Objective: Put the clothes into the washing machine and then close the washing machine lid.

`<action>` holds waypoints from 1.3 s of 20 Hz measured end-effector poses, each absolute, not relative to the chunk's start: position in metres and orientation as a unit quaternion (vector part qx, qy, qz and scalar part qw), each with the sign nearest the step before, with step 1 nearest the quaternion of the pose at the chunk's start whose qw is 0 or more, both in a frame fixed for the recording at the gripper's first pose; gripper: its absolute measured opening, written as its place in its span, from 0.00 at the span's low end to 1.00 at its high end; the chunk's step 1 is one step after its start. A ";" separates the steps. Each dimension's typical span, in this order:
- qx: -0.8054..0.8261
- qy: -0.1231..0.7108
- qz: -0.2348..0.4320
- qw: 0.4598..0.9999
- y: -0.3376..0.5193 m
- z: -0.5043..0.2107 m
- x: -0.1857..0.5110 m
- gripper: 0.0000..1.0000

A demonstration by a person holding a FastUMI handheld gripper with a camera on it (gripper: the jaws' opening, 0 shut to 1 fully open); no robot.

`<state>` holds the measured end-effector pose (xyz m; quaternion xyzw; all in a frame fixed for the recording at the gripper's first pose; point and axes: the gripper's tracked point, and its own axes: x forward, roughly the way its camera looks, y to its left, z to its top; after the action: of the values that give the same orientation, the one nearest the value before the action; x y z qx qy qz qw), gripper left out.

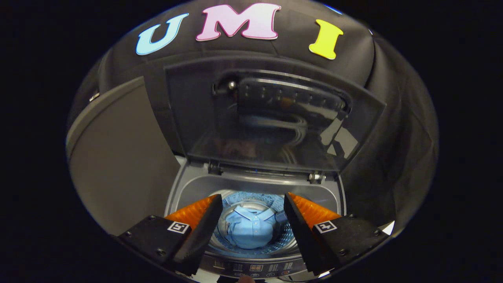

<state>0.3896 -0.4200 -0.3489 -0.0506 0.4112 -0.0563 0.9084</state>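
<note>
The loading step is judged done: a light blue shirt (250, 231) is seen lying in the drum (251, 240) of the washing machine (255, 184), below and between the fingers. Closing is what remains. The lid (271, 118) is stood upright at twelve o'clock from the drum, hinged along its rear edge. For the next move, the gripper (251, 204) would need to be raised to the lid's top edge so it can be drawn forward and down. The fingers are spread wide, one at ten o'clock and one at two o'clock of the shirt; nothing is held or touched.
</note>
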 end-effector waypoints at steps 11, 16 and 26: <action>-0.032 0.284 -0.081 0.955 -0.438 -0.236 0.446 0.99; -0.042 0.256 -0.092 0.961 -0.452 -0.196 0.481 0.99; -0.024 0.252 -0.089 0.963 -0.461 -0.196 0.581 0.99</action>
<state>0.5811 -0.4611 -0.1957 -0.0243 0.2520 -0.0893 0.9633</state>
